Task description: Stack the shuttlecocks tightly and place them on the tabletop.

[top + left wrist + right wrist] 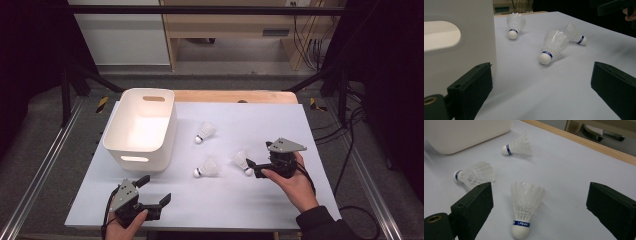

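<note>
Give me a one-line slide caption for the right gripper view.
Open right gripper frames a white shuttlecock lying on the table, two more shuttlecocks and a white bin beyond.

Bin (141, 129): white plastic, smooth, slight sheen on walls. Sheet (260, 200) under bin: pale, matt, paper-like, smooth; wood table edge (230, 96) shows just behind bin, light, satin finish. 3 shuttlecocks right of bin: nearest to bin (553, 46), farther back one (205, 132) & one by right gripper (526, 207), all w/ white translucent plastic-looking skirts, ribbed; smooth white matt caps w/ blue band. Left gripper (156, 191) & right gripper (251, 168): jaws black, matt plastic-looking, a bit grainy; top plates grey, dull metal look.
</note>
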### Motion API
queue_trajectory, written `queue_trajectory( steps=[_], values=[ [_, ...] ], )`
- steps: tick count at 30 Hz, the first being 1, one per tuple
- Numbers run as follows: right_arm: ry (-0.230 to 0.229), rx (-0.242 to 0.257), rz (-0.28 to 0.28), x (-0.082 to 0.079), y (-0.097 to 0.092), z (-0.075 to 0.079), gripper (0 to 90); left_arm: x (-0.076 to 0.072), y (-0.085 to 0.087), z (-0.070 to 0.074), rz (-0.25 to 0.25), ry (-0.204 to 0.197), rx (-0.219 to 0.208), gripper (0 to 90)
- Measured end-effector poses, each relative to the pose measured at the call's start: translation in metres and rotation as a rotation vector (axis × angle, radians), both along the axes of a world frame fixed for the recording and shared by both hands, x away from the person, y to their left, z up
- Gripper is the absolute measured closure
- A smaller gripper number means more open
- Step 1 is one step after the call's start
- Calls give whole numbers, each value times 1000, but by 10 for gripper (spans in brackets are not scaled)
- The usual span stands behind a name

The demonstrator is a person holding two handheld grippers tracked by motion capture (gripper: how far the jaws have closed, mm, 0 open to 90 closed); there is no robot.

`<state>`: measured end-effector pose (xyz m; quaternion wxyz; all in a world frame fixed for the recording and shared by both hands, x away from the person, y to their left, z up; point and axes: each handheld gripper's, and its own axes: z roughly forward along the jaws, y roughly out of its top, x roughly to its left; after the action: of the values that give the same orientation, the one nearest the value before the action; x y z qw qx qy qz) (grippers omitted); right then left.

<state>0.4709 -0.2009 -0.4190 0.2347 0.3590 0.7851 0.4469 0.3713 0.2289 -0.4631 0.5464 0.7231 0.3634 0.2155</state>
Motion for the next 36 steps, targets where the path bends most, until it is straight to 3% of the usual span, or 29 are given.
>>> queue_trajectory(
  steps=[18,29,36],
  values=[
    [32,-84,71,22,31,5,106,2,-3,-2,-8,11,9,35],
    [89,-196,147,46,64,-4,139,2,-3,-3,-11,21,19,36],
    [108,-245,171,51,71,-9,148,3,-1,-1,-5,6,3,35]
  ],
)
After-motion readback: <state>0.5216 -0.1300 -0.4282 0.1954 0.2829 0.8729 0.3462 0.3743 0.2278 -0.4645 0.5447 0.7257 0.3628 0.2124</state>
